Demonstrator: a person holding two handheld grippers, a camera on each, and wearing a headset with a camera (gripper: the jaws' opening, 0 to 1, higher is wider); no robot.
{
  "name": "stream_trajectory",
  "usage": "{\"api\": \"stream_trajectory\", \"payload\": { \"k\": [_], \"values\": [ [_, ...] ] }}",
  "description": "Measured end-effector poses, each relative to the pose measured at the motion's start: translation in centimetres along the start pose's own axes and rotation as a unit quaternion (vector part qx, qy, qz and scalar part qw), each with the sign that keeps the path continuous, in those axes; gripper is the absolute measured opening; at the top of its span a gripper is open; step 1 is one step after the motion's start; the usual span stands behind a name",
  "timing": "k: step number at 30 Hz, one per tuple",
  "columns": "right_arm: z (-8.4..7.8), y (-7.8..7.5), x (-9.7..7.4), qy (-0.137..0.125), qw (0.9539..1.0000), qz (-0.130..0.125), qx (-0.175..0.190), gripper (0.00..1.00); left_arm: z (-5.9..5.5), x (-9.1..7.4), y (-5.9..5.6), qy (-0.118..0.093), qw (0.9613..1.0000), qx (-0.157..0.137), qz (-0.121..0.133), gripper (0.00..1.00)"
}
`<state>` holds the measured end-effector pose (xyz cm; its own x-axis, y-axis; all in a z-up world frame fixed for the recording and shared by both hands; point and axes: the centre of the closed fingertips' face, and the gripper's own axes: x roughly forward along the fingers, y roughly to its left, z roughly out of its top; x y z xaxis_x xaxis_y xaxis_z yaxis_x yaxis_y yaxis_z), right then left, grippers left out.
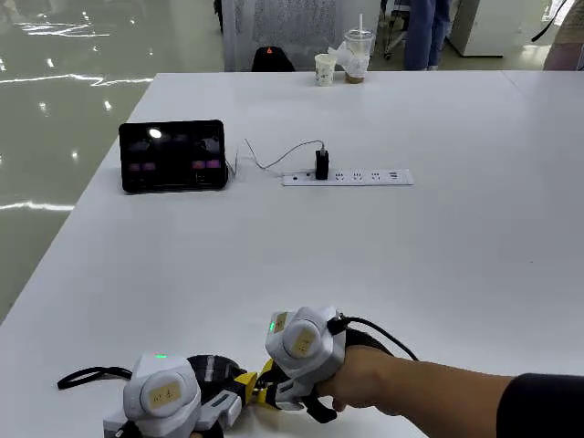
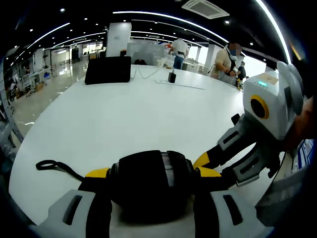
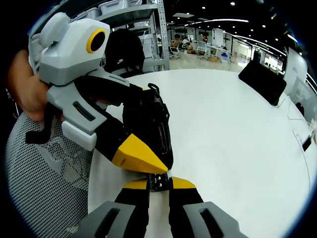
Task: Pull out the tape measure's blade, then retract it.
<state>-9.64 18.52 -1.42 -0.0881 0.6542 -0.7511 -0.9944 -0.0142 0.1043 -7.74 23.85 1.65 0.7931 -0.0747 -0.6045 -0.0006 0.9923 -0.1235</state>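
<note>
**Both grippers on the tape measure, pull not yet made**

On the left, the left gripper [image 2: 152,173] has its jaws closed round the black, rounded plastic tape measure [image 3: 148,124], low at the near edge of the white table [image 1: 365,255], black wrist strap [image 2: 49,165] trailing aside. On the right, the right gripper [image 3: 159,185], jaws nearly together, pinches the small dark tab [image 3: 158,179] at the blade's end. Blade looks barely out, so pull and retraction both remain. The left gripper view gives the case grip. The right gripper view gives the tab pinch, which the head view hides behind the gripper bodies.

Two grippers [image 2: 152,173] [image 3: 159,184], one tape measure [image 3: 148,119], one tablet [image 1: 173,155], one power strip [image 1: 351,177], two cups [image 1: 325,69] [image 1: 356,55]
</note>
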Motion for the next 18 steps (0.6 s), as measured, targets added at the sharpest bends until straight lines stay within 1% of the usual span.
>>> {"api": "stream_trajectory", "payload": {
  "k": [5, 9, 11, 18],
  "values": [
    [0.3, 0.01, 0.31, -0.001, 1.0, 0.001, 0.0, 0.11, -0.01, -0.01, 0.03, 0.0, 1.0, -0.001, 0.0, 0.62],
    [0.39, 0.03, 0.36, 0.002, 0.9999, 0.003, -0.012, 0.11, -0.03, 0.02, 0.11, 0.0, 1.0, -0.001, 0.0, 0.62],
    [0.33, -0.05, 0.39, 0.001, 1.0, 0.004, -0.007, 0.11, -0.03, 0.04, 0.11, 0.0, 1.0, -0.002, 0.0, 0.62],
    [0.48, 0.07, 0.49, 0.0, 0.9999, 0.005, -0.012, 0.11, -0.04, 0.02, 0.1, 0.0, 1.0, -0.002, -0.001, 0.62]
  ]
}}
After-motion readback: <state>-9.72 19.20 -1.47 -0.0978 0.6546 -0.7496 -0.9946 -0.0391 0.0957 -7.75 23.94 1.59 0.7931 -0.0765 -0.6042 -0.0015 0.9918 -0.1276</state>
